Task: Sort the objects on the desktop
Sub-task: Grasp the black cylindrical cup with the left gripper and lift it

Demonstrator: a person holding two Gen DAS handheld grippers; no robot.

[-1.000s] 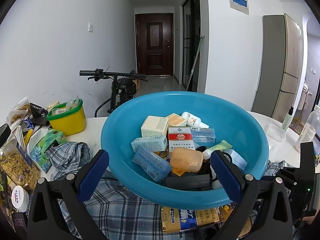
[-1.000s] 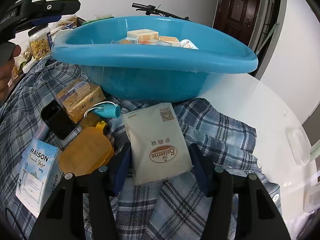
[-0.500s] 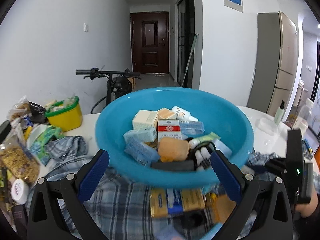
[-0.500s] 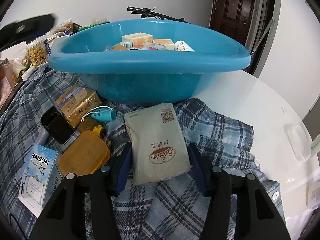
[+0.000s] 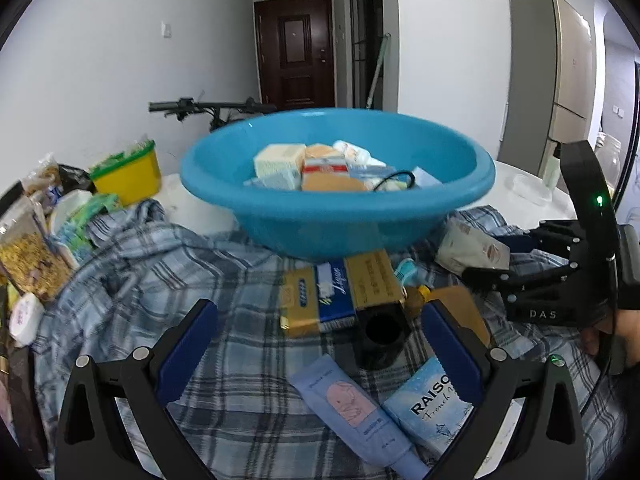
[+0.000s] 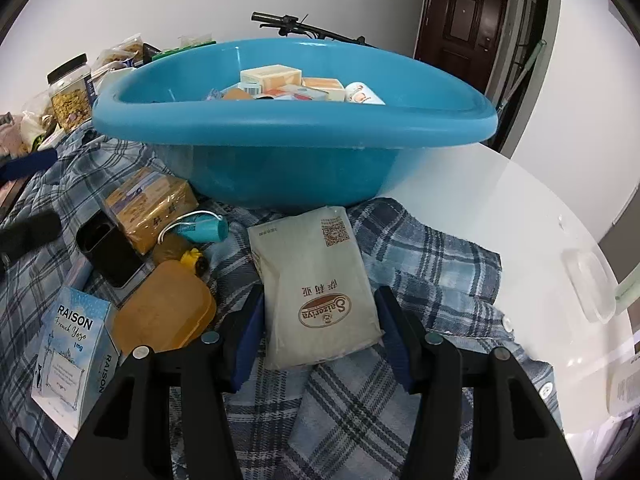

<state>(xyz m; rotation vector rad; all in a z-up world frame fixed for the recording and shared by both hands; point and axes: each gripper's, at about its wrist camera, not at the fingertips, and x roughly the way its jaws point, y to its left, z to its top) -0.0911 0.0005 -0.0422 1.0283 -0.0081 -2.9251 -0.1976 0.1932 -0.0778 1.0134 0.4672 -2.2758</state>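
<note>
White walls, a dark door and a parked bicycle sit behind my table, which is draped with a plaid cloth (image 5: 168,280) under the clutter.

From the left wrist view, I see my left gripper (image 5: 320,344) has dropped away from over the blue basin (image 5: 336,216), which a second ago filled the view between its fingers. Now it tilts down toward the loose items in front of the basin: a gold and blue carton (image 5: 336,292), a black box (image 5: 382,330), a pale blue tube (image 5: 356,408) and a light blue RAISON box (image 5: 430,408). Its jaws are spread wide and empty. I judge it is lining up its next pick there.

From the right wrist view, my right gripper (image 6: 320,332) has not shifted. It points steeply down, its blue pads pressed against both long edges of the beige pouch (image 6: 316,284), which lies on the cloth just before the basin (image 6: 296,148). An orange case (image 6: 164,312) lies beside it. Lifting the pouch into the basin looks like the next step.
</note>
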